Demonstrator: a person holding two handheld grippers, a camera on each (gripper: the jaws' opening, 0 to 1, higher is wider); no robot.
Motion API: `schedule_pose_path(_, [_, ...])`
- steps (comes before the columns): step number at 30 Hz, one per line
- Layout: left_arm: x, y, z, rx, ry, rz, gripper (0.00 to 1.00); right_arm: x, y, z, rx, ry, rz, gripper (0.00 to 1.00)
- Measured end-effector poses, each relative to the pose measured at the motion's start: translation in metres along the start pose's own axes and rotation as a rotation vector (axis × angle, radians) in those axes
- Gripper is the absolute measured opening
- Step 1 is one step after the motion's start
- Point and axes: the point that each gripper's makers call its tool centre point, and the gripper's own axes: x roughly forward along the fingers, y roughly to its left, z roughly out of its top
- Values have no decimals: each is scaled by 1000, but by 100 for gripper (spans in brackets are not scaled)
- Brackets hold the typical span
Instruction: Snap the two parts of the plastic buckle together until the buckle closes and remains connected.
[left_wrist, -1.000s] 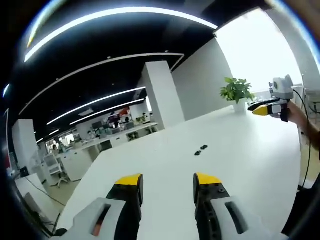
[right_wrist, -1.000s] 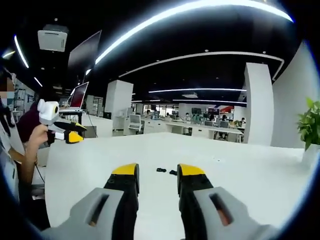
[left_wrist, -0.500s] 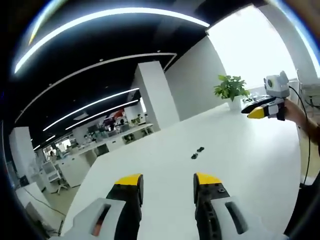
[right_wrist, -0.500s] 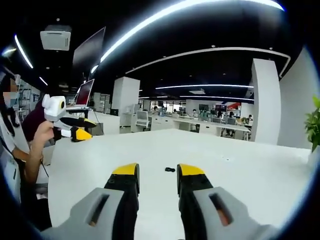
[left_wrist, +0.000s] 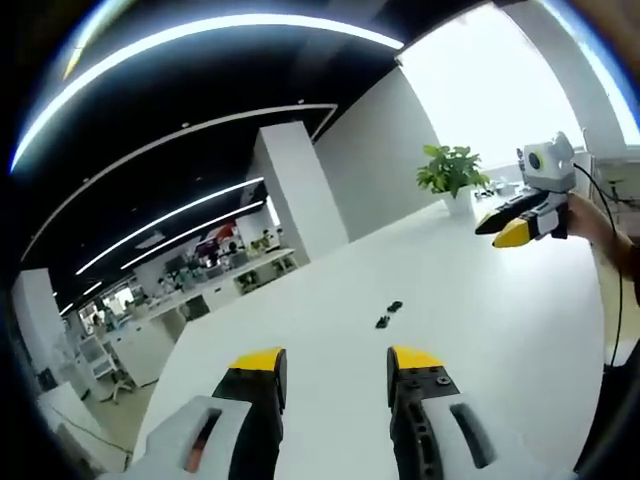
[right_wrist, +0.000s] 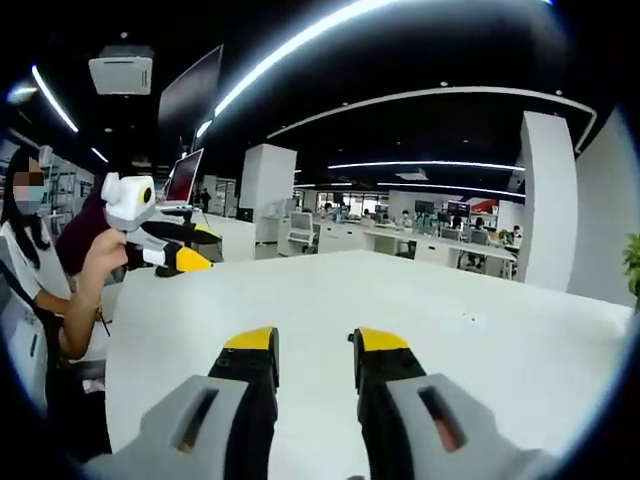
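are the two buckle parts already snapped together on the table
No, in the left gripper view the two buckle parts lie apart on the white table, a gap between them.

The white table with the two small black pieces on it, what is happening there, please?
A person holds a two-jaw gripper in each hand above a white table. The two buckle parts lie near each other on the table, apparently not yet joined, and nothing touches them. In the left gripper view, the left gripper is open and empty, with the buckle parts ahead of it. The right gripper is open and empty too, raised over the table. A potted plant stands at the far edge.
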Motion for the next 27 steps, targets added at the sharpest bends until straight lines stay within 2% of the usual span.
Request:
schedule_pose_path(15, [22, -5, 23, 19, -8, -42, 40, 7, 1, 17, -1, -22, 23, 30])
schedule_pose_path(27, [46, -16, 17, 21, 34, -93, 40, 17, -3, 17, 1, -2, 46, 29])
